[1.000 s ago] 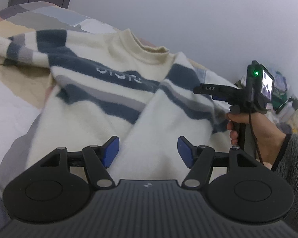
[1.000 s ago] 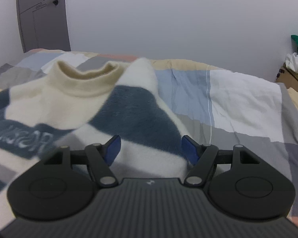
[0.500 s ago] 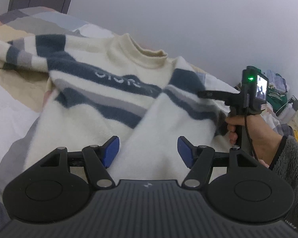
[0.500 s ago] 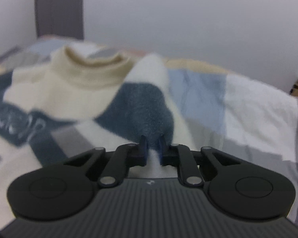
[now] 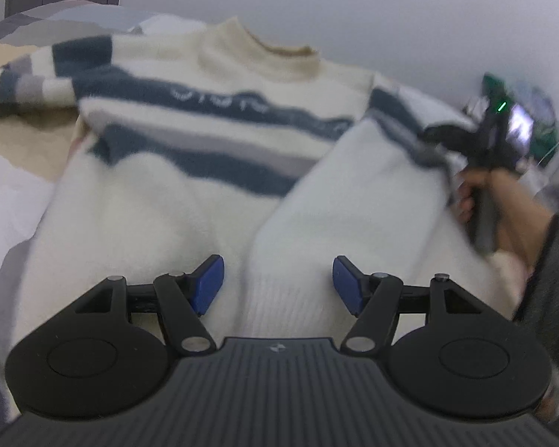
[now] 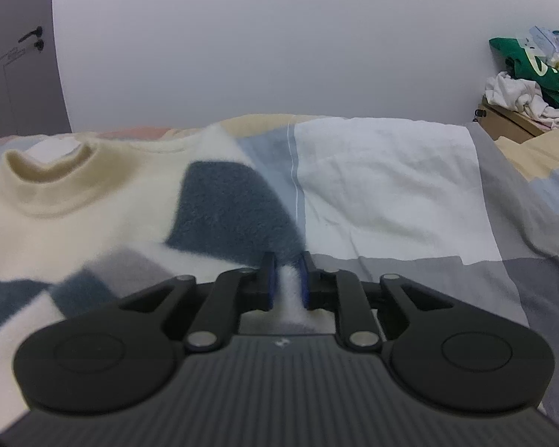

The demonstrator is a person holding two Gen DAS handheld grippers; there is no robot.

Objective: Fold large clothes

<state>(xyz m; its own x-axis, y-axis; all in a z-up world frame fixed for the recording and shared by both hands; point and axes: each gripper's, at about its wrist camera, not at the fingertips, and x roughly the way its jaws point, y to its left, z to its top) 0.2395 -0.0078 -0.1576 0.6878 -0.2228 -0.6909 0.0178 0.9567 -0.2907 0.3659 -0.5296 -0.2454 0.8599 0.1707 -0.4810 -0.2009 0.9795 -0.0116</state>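
A cream sweater (image 5: 190, 171) with navy and grey stripes lies face up on the bed. One sleeve (image 5: 354, 201) is folded down across its front, its ribbed cuff between my open left gripper's (image 5: 277, 285) blue pads, not gripped. My right gripper (image 6: 286, 281) is shut on the sweater's edge at the folded sleeve near the shoulder (image 6: 227, 208). It also shows in the left wrist view (image 5: 434, 136), held by a hand at the sweater's right side. The other sleeve (image 5: 22, 82) stretches out to the left.
A patchwork duvet (image 6: 384, 193) in white, grey, blue and tan covers the bed. A cardboard box (image 6: 510, 119) piled with clothes and a green bag stands at the right by the wall. A grey door (image 6: 15, 67) is at the far left.
My right gripper closed on the sweater's edge at the sleeve and pulled it rightward. My left gripper stayed open and moved closer over the sleeve's cuff.
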